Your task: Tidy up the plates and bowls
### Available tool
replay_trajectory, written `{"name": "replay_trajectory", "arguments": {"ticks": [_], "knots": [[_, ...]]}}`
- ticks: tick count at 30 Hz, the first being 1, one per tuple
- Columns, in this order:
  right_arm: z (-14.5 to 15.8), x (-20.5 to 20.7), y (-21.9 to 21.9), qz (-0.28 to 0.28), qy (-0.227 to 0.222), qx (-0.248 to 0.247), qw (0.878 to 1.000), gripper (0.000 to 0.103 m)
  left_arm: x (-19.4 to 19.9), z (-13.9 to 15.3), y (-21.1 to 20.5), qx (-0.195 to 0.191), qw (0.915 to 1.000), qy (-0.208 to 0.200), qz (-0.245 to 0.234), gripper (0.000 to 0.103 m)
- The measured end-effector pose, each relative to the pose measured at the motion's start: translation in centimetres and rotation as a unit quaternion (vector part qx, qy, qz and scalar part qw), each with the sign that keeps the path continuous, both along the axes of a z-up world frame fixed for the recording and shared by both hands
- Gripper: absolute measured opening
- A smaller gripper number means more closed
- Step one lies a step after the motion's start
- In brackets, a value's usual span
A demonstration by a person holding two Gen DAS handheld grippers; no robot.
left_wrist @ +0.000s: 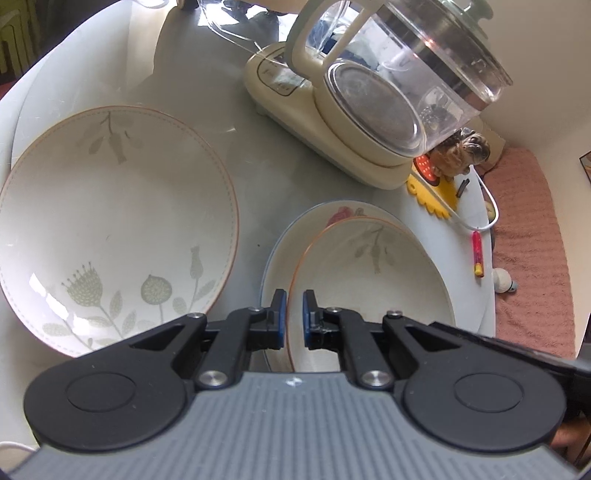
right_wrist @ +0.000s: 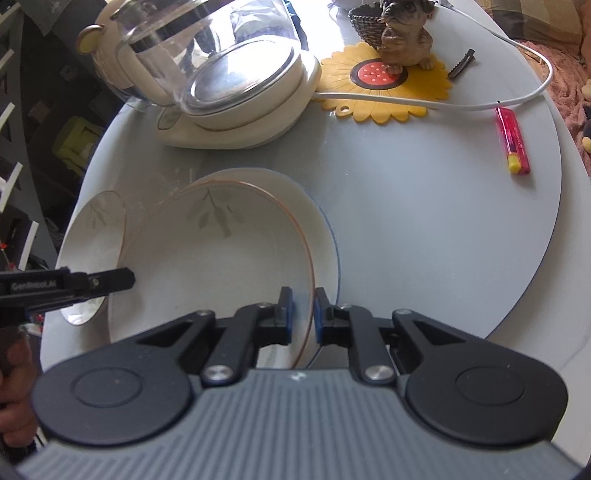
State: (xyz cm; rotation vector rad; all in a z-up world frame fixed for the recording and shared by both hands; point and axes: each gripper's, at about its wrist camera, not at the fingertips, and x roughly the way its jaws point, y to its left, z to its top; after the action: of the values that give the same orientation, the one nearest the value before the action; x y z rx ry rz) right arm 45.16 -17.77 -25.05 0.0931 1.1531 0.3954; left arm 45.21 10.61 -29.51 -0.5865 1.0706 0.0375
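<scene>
An orange-rimmed bowl with a pale leaf pattern (left_wrist: 373, 295) (right_wrist: 221, 266) sits over a blue-rimmed plate (left_wrist: 332, 216) (right_wrist: 325, 236) on the round grey table (right_wrist: 443, 229). I cannot tell whether the bowl rests on the plate. My left gripper (left_wrist: 293, 295) is shut on the bowl's near left rim; its black fingertip (right_wrist: 123, 278) also shows from the right wrist. My right gripper (right_wrist: 303, 295) is shut on the bowl's right rim. A second, larger flowered bowl (left_wrist: 110, 229) (right_wrist: 92, 251) stands just left of them.
A glass kettle on a cream base (left_wrist: 369, 122) (right_wrist: 229, 85) stands behind the dishes. Further right are a yellow sunflower mat (right_wrist: 384, 85), a dog figurine (right_wrist: 402, 33), a white cable (right_wrist: 443, 105), a hair clip (right_wrist: 461, 62) and a red lighter (right_wrist: 513, 140). A pink blanket (left_wrist: 528, 258) lies beyond the table edge.
</scene>
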Motion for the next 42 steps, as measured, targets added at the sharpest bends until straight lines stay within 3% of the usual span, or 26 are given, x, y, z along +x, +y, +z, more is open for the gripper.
{"name": "replay_trajectory", "arguments": {"ticks": [4, 11, 18, 23, 30, 42], "knots": [[-0.2, 0.9, 0.6, 0.006, -0.006, -0.009, 1.000, 0.014, 0.8, -0.2, -0.2, 0.018, 0.9997, 0.010, -0.009, 0.010], [-0.7, 1.8, 0.8, 0.003, -0.002, -0.005, 1.000, 0.015, 1.9, -0.1, 0.4, 0.012, 0.9998, 0.017, -0.007, 0.010], [-0.2, 2.4, 0.0, -0.014, -0.008, 0.013, 1.000, 0.013, 1.3, 0.0, 1.3, -0.031, 0.9985, 0.045, 0.005, 0.011], [0.2, 2.6, 0.2, -0.002, -0.016, 0.002, 1.000, 0.013, 0.2, 0.9, 1.3, -0.057, 0.9978, 0.032, -0.012, 0.012], [1.4, 1.6, -0.3, -0.012, -0.033, 0.007, 0.999, 0.013, -1.1, 4.0, -0.4, -0.013, 0.9992, 0.016, -0.034, 0.012], [8.3, -3.4, -1.9, -0.023, -0.098, 0.041, 0.994, 0.013, -5.0, 11.9, -3.3, 0.061, 0.9954, -0.051, -0.053, 0.012]]}}
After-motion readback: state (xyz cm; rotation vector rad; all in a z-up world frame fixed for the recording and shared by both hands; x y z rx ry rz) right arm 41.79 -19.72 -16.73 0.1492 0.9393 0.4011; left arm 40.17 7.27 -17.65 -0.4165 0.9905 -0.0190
